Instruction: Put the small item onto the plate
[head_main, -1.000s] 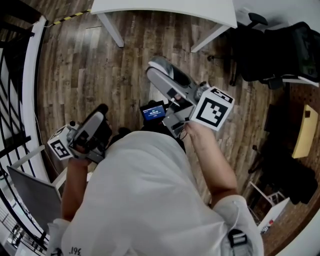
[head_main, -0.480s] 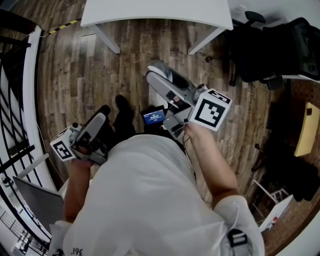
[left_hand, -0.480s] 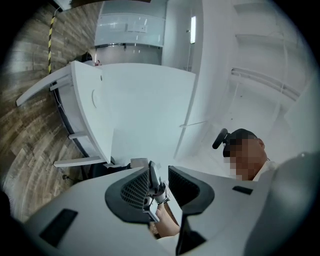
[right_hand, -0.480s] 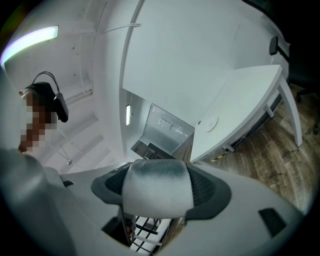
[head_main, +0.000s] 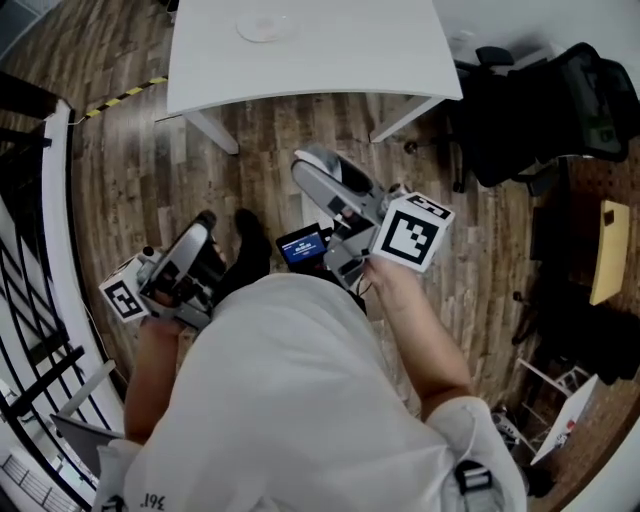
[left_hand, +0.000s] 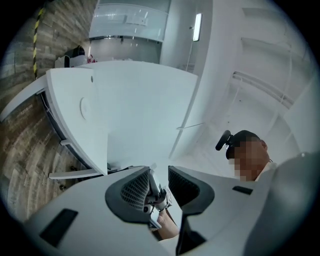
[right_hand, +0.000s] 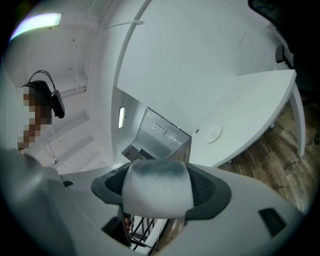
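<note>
Right gripper (right_hand: 159, 194) is clamped on the small item (right_hand: 156, 181), a pale rounded piece with a grey smudged top, which fills the whole gap between the jaws. Left gripper (left_hand: 159, 188) is released: jaws apart, nothing between them, only my other hand visible through the gap.

The plate (head_main: 265, 27) sits on the white table (head_main: 350, 55), and the item is well short of it, over wood floor (head_main: 250, 150) and not yet over the tabletop. Both grippers are on the near side of the plate, left one further from it.

Risks, as I judge them:
- Letting go early means the item lands on the floor or on the table beside the plate.
- The plate is white on white with a faint rim, so it's easy to misjudge the edge.
- The item blocks much of the right gripper view, so the plate may be hidden on close approach.
- The item looks soft and the grip may slip if jolted.
- The idle left gripper could clip the table edge near the plate.
</note>
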